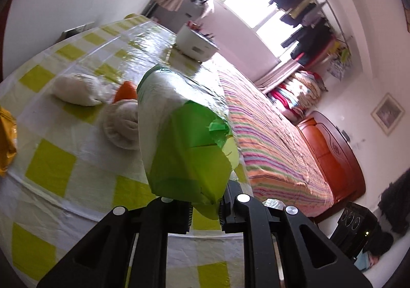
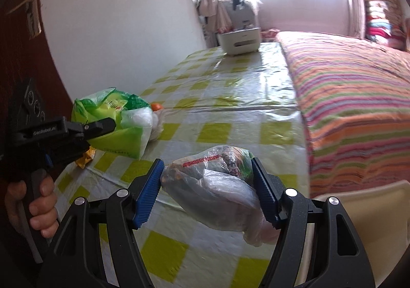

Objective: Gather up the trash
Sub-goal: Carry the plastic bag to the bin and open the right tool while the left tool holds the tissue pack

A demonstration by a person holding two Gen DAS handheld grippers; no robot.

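My left gripper (image 1: 205,213) is shut on the rim of a green and white plastic bag (image 1: 179,139), held over the checked table; the bag also shows in the right wrist view (image 2: 112,118) with the left gripper (image 2: 102,126) clamped on its edge. My right gripper (image 2: 207,190) is shut on a clear plastic bag of scraps (image 2: 212,185), held above the table's near part. Two crumpled white tissue wads (image 1: 77,90) (image 1: 120,126) and an orange piece (image 1: 125,90) lie on the table beside the green bag. A yellow wrapper (image 1: 6,139) lies at the left edge.
The table (image 2: 230,98) has a yellow-checked plastic cover. A white box (image 2: 241,40) stands at its far end. A striped bed (image 2: 358,98) runs along the table's right side. A white wall is on the left. A cream chair back (image 2: 358,206) is near right.
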